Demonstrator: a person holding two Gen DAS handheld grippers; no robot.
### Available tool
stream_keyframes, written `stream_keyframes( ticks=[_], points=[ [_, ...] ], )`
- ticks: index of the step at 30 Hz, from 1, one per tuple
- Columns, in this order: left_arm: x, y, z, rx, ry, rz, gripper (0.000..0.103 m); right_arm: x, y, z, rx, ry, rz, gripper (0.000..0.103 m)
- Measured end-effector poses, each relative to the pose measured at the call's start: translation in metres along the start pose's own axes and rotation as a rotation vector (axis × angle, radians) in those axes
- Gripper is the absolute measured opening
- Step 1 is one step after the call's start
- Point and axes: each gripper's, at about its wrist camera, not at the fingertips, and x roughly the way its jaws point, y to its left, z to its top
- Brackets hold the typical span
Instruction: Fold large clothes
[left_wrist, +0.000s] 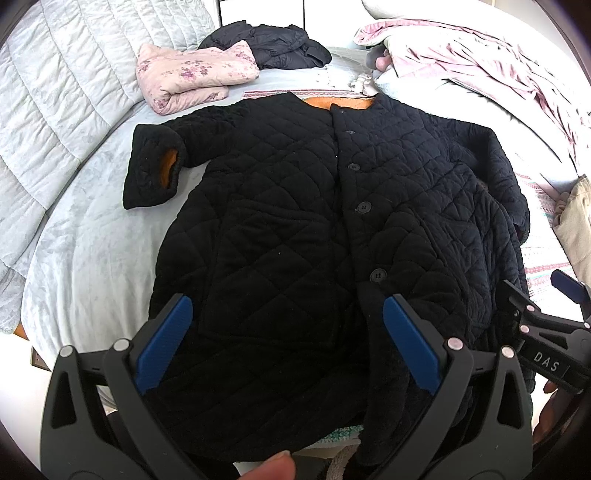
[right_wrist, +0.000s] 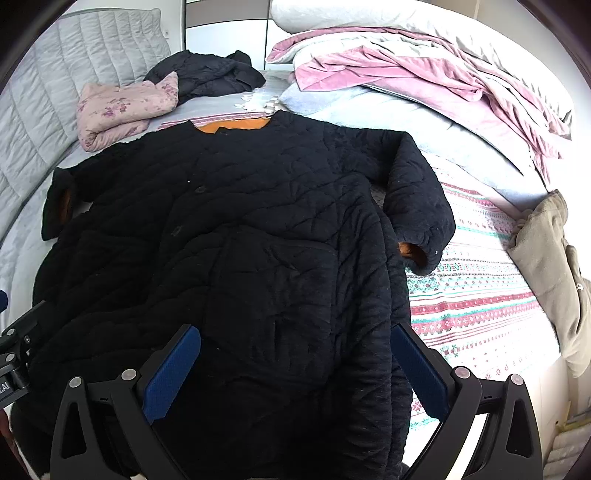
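A black quilted coat (left_wrist: 280, 206) (right_wrist: 221, 221) with an orange lining lies buttoned and face up on the bed, collar at the far side. Its left sleeve (left_wrist: 151, 173) is bent, showing an orange cuff. Its right sleeve (right_wrist: 417, 206) hangs down beside the body, cuff (right_wrist: 410, 254) open. My left gripper (left_wrist: 288, 306) is open over the lower front by the lowest button, with nothing between its blue pads (left_wrist: 166, 343). My right gripper (right_wrist: 295, 332) is open above the lower right panel and side seam, also holding nothing. The hem reaches the near bed edge.
A folded pink floral garment (left_wrist: 192, 74) and a heap of dark jacket (left_wrist: 273, 44) lie beyond the collar. A rumpled pink and grey duvet (right_wrist: 406, 74) fills the far right. A beige garment (right_wrist: 550, 258) sits at the right edge on a patterned sheet (right_wrist: 472, 295). A thumb (left_wrist: 269, 469) shows below.
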Motion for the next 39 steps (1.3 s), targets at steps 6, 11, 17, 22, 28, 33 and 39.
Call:
stream_keyframes(
  ticks=[6, 11, 17, 22, 28, 33, 39],
  points=[
    [0.002, 0.004, -0.002, -0.004, -0.007, -0.037, 0.103, 0.001, -0.01, -0.002, -0.013, -0.011, 0.023, 0.103],
    [0.009, 0.015, -0.001, 0.053, -0.018, -0.188, 0.103, 0.005, -0.041, -0.002, -0.028, -0.008, 0.155, 0.103],
    [0.031, 0.068, 0.0, -0.013, 0.121, -0.288, 0.103, 0.02, -0.113, -0.01, 0.09, 0.099, 0.33, 0.103],
    [0.05, 0.128, -0.026, -0.128, 0.2, -0.327, 0.1, 0.048, -0.166, -0.042, 0.29, 0.217, 0.509, 0.103],
    [0.078, 0.177, -0.09, -0.273, 0.339, -0.357, 0.086, 0.071, -0.16, -0.077, 0.348, 0.31, 0.624, 0.09],
    [0.082, 0.165, -0.124, -0.309, 0.379, -0.485, 0.075, 0.093, -0.133, -0.105, 0.376, 0.408, 0.69, 0.065],
    [0.061, 0.153, -0.121, -0.264, 0.329, -0.456, 0.016, 0.073, -0.145, -0.117, 0.41, 0.346, 0.688, 0.012]
  ],
)
